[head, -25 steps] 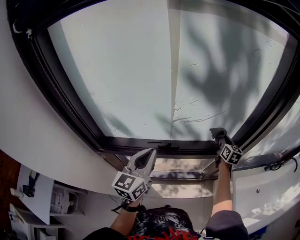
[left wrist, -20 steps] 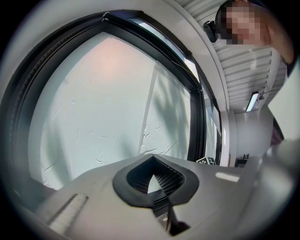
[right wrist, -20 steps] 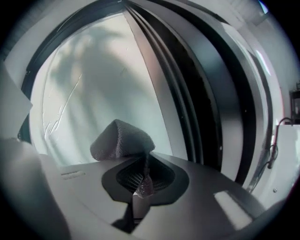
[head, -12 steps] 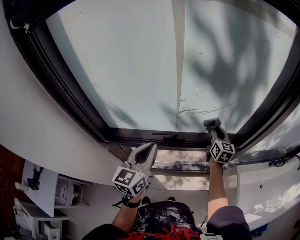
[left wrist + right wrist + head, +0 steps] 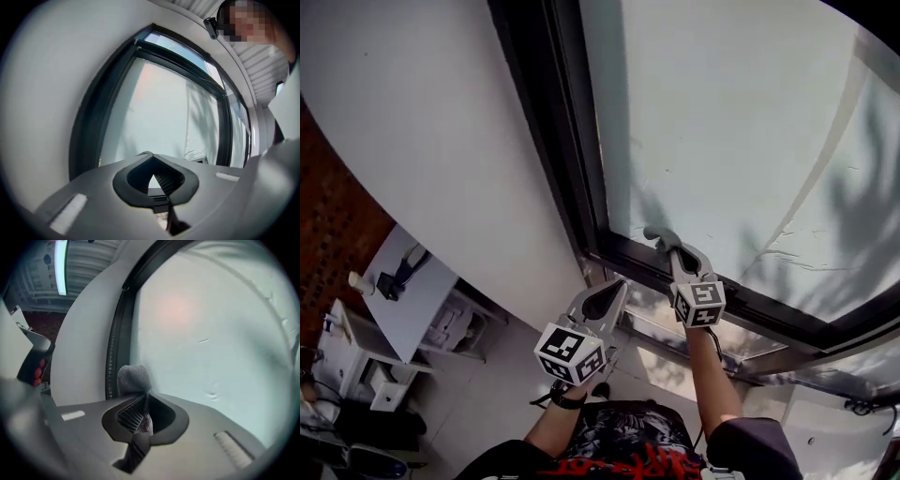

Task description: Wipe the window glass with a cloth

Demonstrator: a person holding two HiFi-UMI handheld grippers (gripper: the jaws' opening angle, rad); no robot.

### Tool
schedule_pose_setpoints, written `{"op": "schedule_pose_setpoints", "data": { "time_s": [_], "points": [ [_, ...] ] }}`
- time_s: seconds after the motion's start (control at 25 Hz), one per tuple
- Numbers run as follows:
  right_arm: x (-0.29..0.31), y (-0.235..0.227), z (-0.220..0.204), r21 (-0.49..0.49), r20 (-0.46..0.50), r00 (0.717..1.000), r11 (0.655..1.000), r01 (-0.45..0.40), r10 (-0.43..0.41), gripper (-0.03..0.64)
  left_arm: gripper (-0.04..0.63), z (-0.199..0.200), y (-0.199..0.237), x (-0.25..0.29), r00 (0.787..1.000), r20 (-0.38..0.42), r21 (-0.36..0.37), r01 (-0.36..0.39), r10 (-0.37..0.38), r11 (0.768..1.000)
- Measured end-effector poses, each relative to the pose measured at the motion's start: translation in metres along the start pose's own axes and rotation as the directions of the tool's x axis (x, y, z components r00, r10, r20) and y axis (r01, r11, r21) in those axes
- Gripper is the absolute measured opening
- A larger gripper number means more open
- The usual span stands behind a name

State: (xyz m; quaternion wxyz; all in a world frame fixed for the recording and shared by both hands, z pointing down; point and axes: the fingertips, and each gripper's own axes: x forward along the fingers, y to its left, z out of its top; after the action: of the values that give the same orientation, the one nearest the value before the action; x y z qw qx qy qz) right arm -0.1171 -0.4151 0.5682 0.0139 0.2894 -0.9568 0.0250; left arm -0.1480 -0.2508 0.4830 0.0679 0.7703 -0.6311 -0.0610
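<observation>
The window glass (image 5: 741,122) fills the upper right of the head view, inside a dark frame (image 5: 553,141). My right gripper (image 5: 667,246) is shut on a small grey cloth (image 5: 657,233) and holds it at the pane's lower left corner, just above the bottom rail. In the right gripper view the cloth (image 5: 132,378) sticks out past the closed jaws of the right gripper (image 5: 143,398), beside the glass (image 5: 211,329). My left gripper (image 5: 611,289) hangs lower and left, off the glass, shut and empty. Its tips (image 5: 149,157) point at the pane (image 5: 159,108).
A white wall (image 5: 431,131) borders the frame on the left. Below it stands a white desk (image 5: 408,291) with small items, and shelving (image 5: 356,375). A sill and a lower rail (image 5: 769,319) run under the pane. A ceiling light (image 5: 60,261) glows at the right gripper view's upper left.
Both grippers have swept left along the window's bottom edge. The right one carried the cloth from the lower right of the pane to its lower left corner. The head view swung left too.
</observation>
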Motion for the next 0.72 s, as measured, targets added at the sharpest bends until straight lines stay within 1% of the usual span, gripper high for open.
{"op": "schedule_pose_setpoints", "data": {
  "time_s": [0.08, 0.16, 0.28, 0.36, 0.48, 0.6, 0.72],
  "points": [
    [0.047, 0.037, -0.01, 0.043, -0.027, 0.996, 0.996, -0.083, 0.084, 0.02, 0.0, 0.007, 0.032, -0.021, 0.997, 0.026, -0.009, -0.076, 0.076, 0.997],
    [0.088, 0.066, -0.021, 0.069, -0.07, 0.989, 0.99, -0.127, 0.132, 0.018, 0.0, 0.012, 0.057, -0.039, 0.991, 0.044, -0.02, -0.127, 0.128, 0.992],
    [0.14, 0.094, -0.042, 0.079, -0.167, 0.972, 0.985, -0.151, 0.163, 0.02, 0.0, 0.016, 0.079, -0.056, 0.985, 0.056, -0.033, -0.159, 0.161, 0.987],
    [0.161, 0.099, -0.056, 0.075, -0.244, 0.958, 0.988, -0.135, 0.149, 0.02, 0.0, 0.017, 0.087, -0.06, 0.985, 0.059, -0.04, -0.161, 0.164, 0.986],
    [0.16, 0.087, -0.07, 0.065, -0.31, 0.945, 0.994, -0.09, 0.106, 0.02, 0.0, 0.017, 0.094, -0.062, 0.985, 0.064, -0.053, -0.154, 0.158, 0.987],
    [0.131, 0.061, -0.076, 0.053, -0.333, 0.94, 0.997, -0.056, 0.07, 0.02, 0.0, 0.018, 0.096, -0.055, 0.989, 0.068, -0.067, -0.13, 0.134, 0.989],
    [0.079, 0.022, -0.084, -0.001, -0.378, 0.925, 1.0, -0.027, 0.025, 0.02, 0.0, 0.014, 0.08, -0.031, 0.996, 0.059, -0.077, -0.06, 0.065, 0.995]
  ]
}}
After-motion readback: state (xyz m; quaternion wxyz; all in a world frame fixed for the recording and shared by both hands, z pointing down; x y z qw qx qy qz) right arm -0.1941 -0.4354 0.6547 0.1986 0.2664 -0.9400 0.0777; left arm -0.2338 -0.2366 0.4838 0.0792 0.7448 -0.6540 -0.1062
